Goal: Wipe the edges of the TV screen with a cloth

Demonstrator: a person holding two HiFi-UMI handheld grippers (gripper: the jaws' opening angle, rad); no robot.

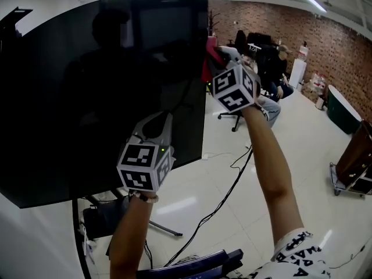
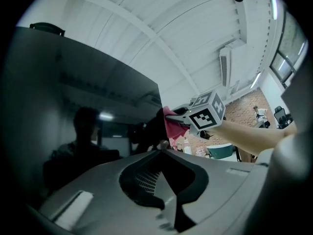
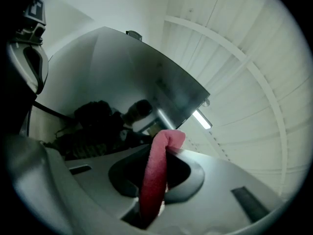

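Note:
A large black TV screen (image 1: 87, 86) stands on a stand at the left; its right edge runs down the middle of the head view. My right gripper (image 1: 224, 54) is raised at the upper part of that edge and is shut on a red cloth (image 1: 209, 63), which lies against the edge. In the right gripper view the cloth (image 3: 156, 175) hangs folded between the jaws, with the TV (image 3: 122, 67) just beyond. My left gripper (image 1: 165, 121) points up in front of the screen's lower right, shut and holding nothing. From the left gripper view, the cloth (image 2: 171, 126) shows at the TV's corner.
The TV stand's legs (image 1: 163, 228) and black cables (image 1: 232, 185) lie on the white floor below. An office chair (image 1: 232, 118) and seated people (image 1: 273, 68) are behind the screen's right edge. A dark cart (image 1: 354, 167) stands at the far right by a brick wall (image 1: 343, 45).

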